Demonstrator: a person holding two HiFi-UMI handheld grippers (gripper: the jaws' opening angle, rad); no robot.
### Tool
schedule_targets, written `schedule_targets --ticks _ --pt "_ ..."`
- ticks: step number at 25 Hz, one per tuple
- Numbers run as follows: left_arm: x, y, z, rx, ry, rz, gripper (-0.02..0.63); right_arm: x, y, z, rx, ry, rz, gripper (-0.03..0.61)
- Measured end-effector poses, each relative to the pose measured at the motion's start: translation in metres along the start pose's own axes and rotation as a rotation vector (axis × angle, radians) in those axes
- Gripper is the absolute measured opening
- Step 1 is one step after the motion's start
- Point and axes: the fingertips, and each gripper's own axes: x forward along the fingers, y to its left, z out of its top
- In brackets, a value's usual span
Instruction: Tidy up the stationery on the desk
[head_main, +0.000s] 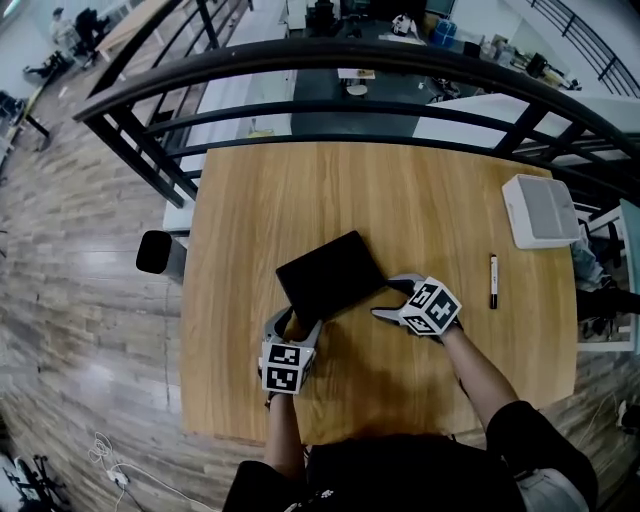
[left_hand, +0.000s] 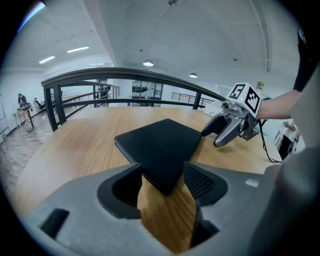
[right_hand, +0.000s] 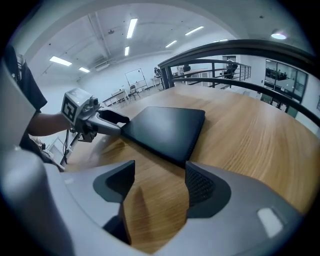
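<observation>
A flat black notebook (head_main: 330, 273) lies tilted on the wooden desk (head_main: 400, 200). My left gripper (head_main: 297, 325) is at its near corner. In the left gripper view that corner of the notebook (left_hand: 160, 145) reaches in between the open jaws of the left gripper (left_hand: 162, 175), and I see no squeeze on it. My right gripper (head_main: 392, 298) stands open just right of the notebook, its jaws spread toward the cover's edge. In the right gripper view the notebook (right_hand: 170, 130) lies just beyond the right gripper (right_hand: 160, 172), with only wood between the jaws. A black pen (head_main: 493, 280) lies to the right, apart from both grippers.
A white box (head_main: 540, 210) sits at the desk's far right corner. A dark metal railing (head_main: 330, 110) runs along the far edge, with a drop behind it. A black round object (head_main: 155, 252) stands off the left side. A cable (left_hand: 265, 150) hangs off the desk past the right gripper (left_hand: 230, 125).
</observation>
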Motion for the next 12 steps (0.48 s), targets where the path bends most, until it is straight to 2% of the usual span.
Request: schedule_targets --ticks 9,12 --pt "0.001 -0.019 -0.005 0.062 0.001 -0.038 0.247 -0.017 0.015 -0.029 0.047 -0.015 0.004 0.325" --pt "-0.002 -0.019 -0.003 0.038 -0.014 -0.039 0.247 -0.021 0.011 -0.024 0.034 -0.029 0.028 0.328"
